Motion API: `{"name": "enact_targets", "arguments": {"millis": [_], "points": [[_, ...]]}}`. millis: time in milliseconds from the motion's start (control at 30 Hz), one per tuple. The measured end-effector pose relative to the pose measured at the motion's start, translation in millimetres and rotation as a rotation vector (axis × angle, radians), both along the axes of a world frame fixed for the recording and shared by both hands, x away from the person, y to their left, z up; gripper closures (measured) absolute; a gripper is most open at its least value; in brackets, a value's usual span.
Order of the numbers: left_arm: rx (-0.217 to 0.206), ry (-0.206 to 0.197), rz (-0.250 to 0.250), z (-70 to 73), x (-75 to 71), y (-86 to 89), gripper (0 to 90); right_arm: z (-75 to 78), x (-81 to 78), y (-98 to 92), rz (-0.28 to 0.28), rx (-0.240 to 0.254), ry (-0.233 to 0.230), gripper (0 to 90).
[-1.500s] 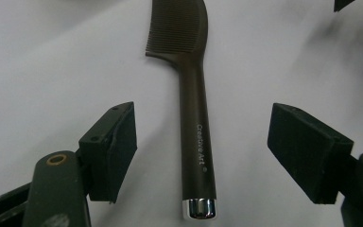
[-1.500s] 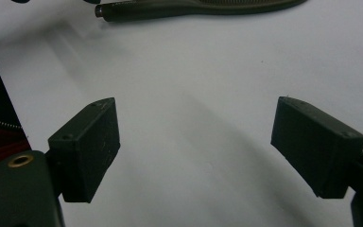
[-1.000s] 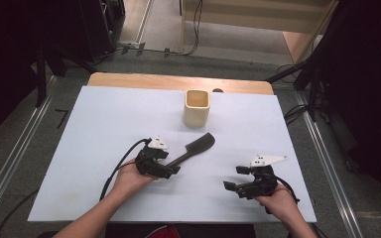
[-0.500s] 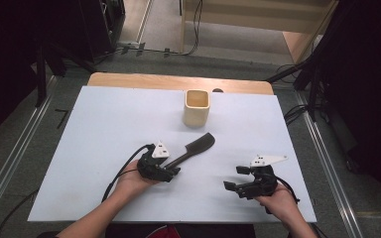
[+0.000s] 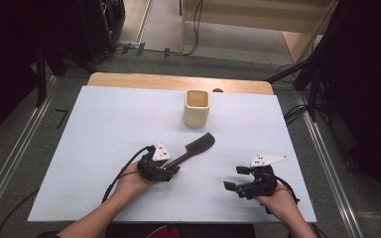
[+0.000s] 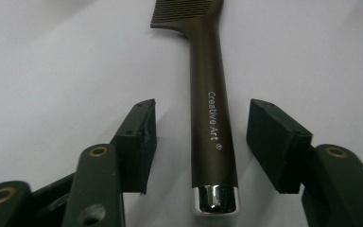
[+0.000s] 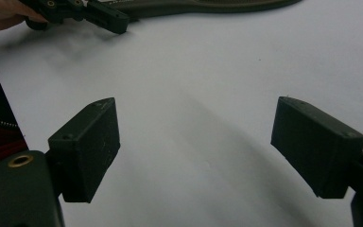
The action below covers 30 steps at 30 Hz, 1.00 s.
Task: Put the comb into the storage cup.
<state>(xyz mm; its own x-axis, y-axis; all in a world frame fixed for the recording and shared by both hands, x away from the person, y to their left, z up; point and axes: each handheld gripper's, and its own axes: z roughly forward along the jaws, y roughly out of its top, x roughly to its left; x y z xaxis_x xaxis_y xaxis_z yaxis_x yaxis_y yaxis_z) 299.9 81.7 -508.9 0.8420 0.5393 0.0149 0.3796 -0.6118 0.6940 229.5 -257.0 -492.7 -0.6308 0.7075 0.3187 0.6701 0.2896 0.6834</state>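
Note:
A dark brown comb (image 5: 194, 148) lies flat on the white table, teeth toward the cup and chrome-capped handle toward the person. My left gripper (image 5: 171, 171) straddles that handle. In the left gripper view the comb handle (image 6: 209, 94) runs between the two pads (image 6: 136, 142) with a gap on each side. The jaws have just been closing around it, and the pads are not pressing on it. My right gripper (image 5: 231, 187) rests low at the right front, open, with nothing between its pads (image 7: 90, 142). In the right gripper view the comb (image 7: 208, 5) and the left gripper (image 7: 108, 19) lie at the far top.
A square cream cup (image 5: 196, 108) stands upright behind the comb, near the table's far edge. The white tabletop (image 5: 104, 124) stretches wide to the left. Dark equipment and cables ring the table.
The left gripper's jaws have narrowed around the comb handle. The comb and the right gripper have not moved.

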Motion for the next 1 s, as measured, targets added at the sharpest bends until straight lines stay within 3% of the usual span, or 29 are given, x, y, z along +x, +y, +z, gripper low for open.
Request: {"name": "enact_targets", "arguments": {"millis": [600,1000], "points": [[-0.004,0.019,0.007,1.7,0.4,0.2,71.7,-0.2,0.1,0.5,0.003,0.001,-0.001,14.6],[-0.004,0.027,0.013,2.5,0.5,-0.3,73.3,-0.3,0.1,0.4,0.005,-0.003,-0.002,14.6]]}}
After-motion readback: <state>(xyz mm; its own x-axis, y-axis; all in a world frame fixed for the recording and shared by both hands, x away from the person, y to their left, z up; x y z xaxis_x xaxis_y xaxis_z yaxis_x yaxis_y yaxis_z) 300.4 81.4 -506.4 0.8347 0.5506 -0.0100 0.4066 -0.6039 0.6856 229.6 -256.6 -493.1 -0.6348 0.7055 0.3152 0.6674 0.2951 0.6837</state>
